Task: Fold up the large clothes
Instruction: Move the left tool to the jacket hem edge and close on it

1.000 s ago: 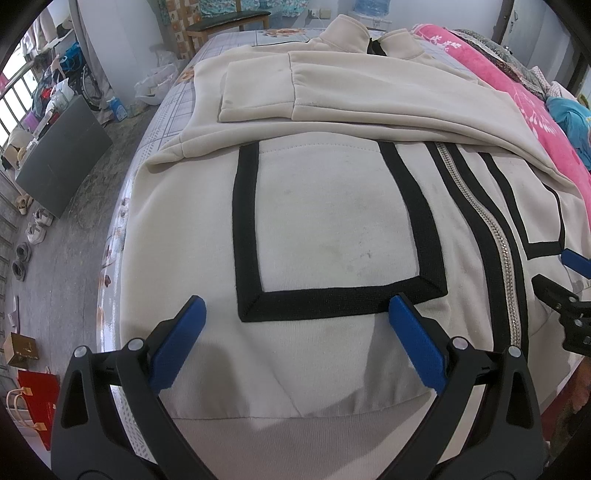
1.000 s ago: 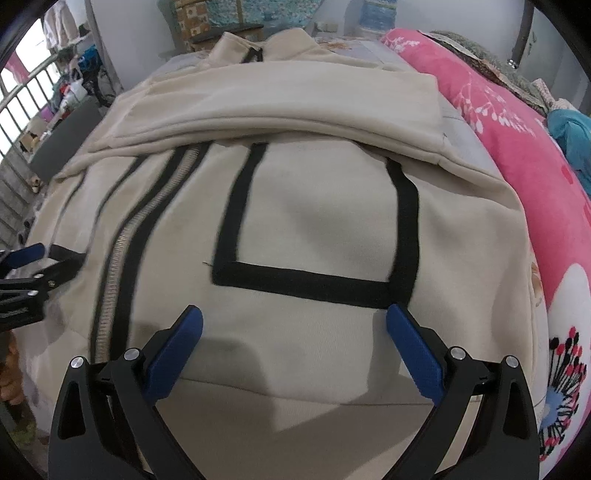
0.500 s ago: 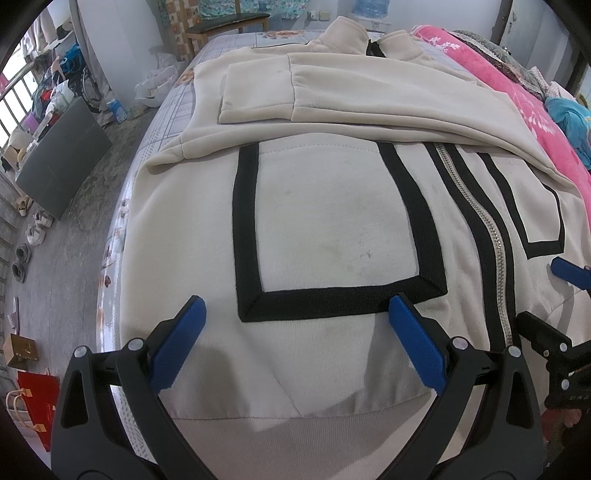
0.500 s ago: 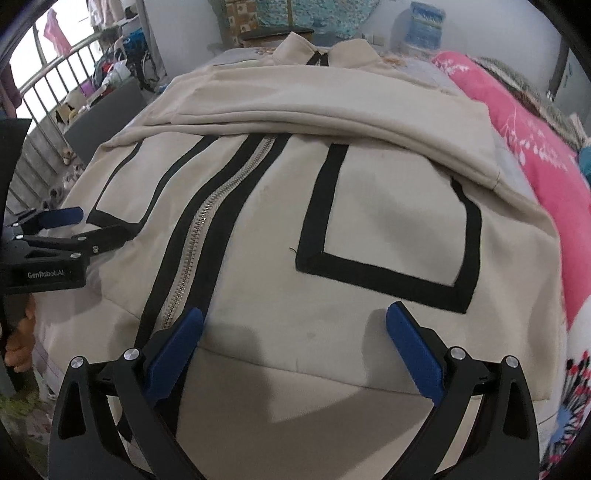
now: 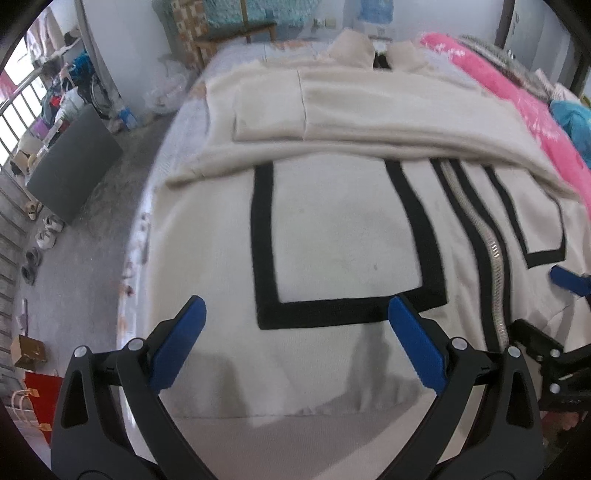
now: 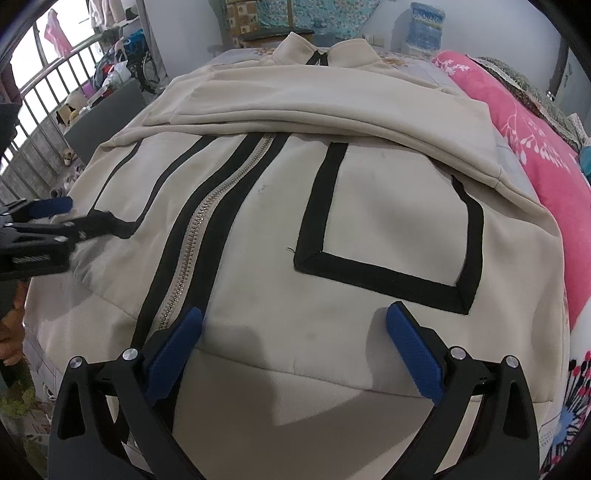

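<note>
A large cream zip-up jacket [image 5: 343, 236] with black pocket outlines and a metal zipper [image 5: 495, 258] lies front up on the bed; it also shows in the right wrist view [image 6: 388, 221]. Both sleeves are folded across its chest [image 6: 314, 107]. My left gripper [image 5: 295, 321] is open and empty, just above the hem below the left pocket outline. My right gripper [image 6: 295, 332] is open and empty, above the hem between the zipper [image 6: 207, 229] and the right pocket outline. Each gripper shows at the edge of the other's view.
A pink floral blanket [image 6: 535, 147] lies along the bed's right side. The bed's left edge [image 5: 144, 236] drops to a grey floor with shoes, a dark panel [image 5: 74, 166], and a red bag [image 5: 40, 398]. A bench [image 5: 236, 33] stands beyond the bed.
My right gripper has shifted left along the hem, from the right pocket toward the zipper. My left gripper has lifted slightly and stays over the left pocket area.
</note>
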Available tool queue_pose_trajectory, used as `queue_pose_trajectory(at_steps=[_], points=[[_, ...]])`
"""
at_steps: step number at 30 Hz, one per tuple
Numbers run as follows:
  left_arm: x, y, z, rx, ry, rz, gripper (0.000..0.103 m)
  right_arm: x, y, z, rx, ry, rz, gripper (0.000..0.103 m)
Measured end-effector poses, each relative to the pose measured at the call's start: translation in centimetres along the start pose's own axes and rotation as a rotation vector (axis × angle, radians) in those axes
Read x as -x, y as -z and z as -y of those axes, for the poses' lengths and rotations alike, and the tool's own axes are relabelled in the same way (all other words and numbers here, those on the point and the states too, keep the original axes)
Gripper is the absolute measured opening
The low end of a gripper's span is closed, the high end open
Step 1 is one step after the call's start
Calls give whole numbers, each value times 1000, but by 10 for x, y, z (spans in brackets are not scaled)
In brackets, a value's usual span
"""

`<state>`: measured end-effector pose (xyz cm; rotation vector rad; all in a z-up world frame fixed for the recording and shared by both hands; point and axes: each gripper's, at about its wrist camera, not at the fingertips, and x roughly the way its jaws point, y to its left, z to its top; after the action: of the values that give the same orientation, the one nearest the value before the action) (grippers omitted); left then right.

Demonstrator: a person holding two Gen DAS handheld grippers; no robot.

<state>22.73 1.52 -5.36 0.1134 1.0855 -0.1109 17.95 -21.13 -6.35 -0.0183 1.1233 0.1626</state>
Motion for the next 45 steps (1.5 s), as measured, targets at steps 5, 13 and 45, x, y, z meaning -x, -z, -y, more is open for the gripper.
queue_pose_trajectory(at_steps=[5,13,45], points=[[24,13,-13,18,6,58,96,0,-1,0,1,1,0,97],[68,62,-41,33,-12,133,95,0,-2,0,3,0,-7,97],[57,139,-100,393,489,97,31,-3,-5,-2,-14,22,-28,97]])
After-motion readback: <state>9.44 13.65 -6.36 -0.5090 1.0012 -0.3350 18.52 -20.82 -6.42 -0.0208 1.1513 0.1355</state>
